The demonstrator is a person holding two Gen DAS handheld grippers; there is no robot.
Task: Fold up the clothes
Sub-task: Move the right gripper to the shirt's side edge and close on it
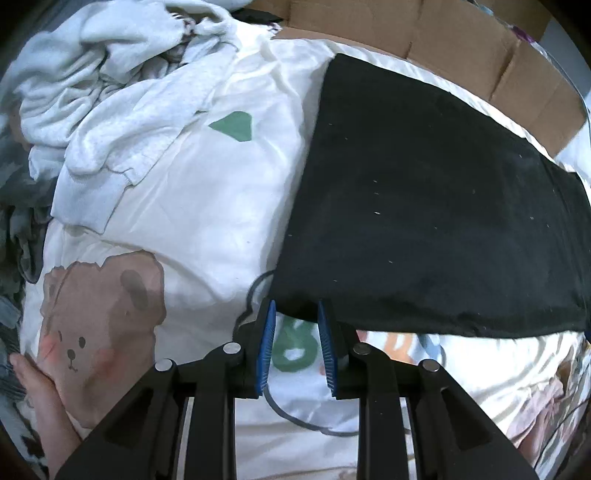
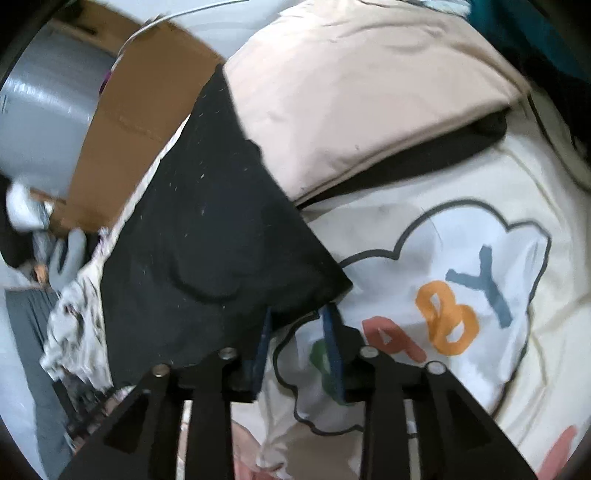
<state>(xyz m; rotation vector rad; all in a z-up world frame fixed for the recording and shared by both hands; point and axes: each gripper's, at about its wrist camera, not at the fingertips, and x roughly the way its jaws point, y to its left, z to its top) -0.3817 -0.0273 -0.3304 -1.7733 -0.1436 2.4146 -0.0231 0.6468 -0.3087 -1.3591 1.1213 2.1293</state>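
Black cloth [image 1: 436, 206] lies spread flat and folded into a neat rectangle on the printed quilt [image 1: 207, 206] of a bed, probably laid there so its edges can be squared. Its near hem sits at the tips of the left claw [image 1: 295, 314], whose blue pads stand narrowly apart with quilt showing between them; they seem to touch the hem, not pinch it. The right claw [image 2: 297, 319] is at the cloth's near corner [image 2: 332, 284], its jaws narrowly apart with nothing clearly between them, as if the corner has been let go. A beige folded piece [image 2: 362, 92] overlaps the cloth's far side, likely a done stack. Crumpled white laundry [image 1: 110, 85] waits to the left, near cardboard [image 1: 424, 26].
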